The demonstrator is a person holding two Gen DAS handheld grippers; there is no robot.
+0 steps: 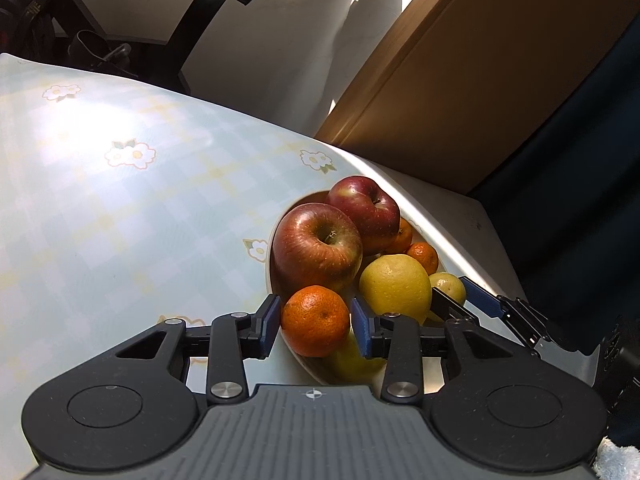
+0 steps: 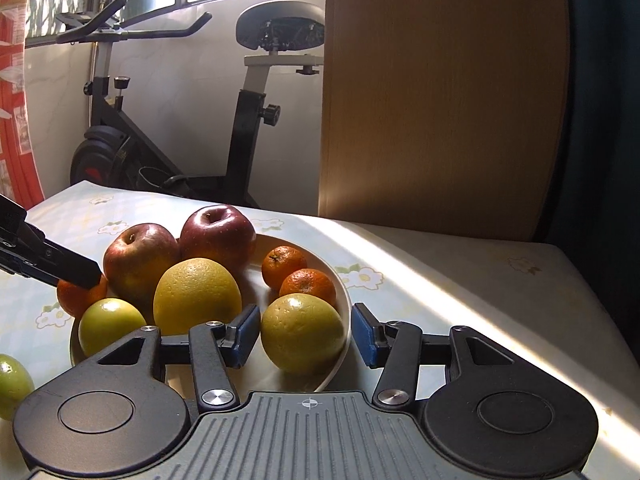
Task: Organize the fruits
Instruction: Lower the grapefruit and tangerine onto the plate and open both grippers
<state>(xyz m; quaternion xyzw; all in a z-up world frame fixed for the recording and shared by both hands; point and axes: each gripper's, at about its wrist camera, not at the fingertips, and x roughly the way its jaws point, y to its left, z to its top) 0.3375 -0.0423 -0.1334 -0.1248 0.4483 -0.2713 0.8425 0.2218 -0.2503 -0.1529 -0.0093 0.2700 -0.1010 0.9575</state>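
A white plate (image 2: 343, 292) on the flowered tablecloth holds two red apples (image 2: 138, 258), a big yellow orange (image 2: 196, 294), two tangerines (image 2: 308, 286) and yellow-green fruits. My left gripper (image 1: 314, 322) is open, its blue pads either side of a tangerine (image 1: 314, 320) at the plate's edge, with small gaps showing. My right gripper (image 2: 304, 336) is open around a yellow-green fruit (image 2: 302, 334) at the plate's near rim, apart from both pads. The left gripper's fingers (image 2: 76, 270) show in the right wrist view over that tangerine.
One green fruit (image 2: 12, 384) lies on the table left of the plate. A wooden panel (image 2: 440, 100) stands behind the table. An exercise bike (image 2: 240, 92) stands beyond the far edge. The table's right edge (image 1: 480, 216) is close to the plate.
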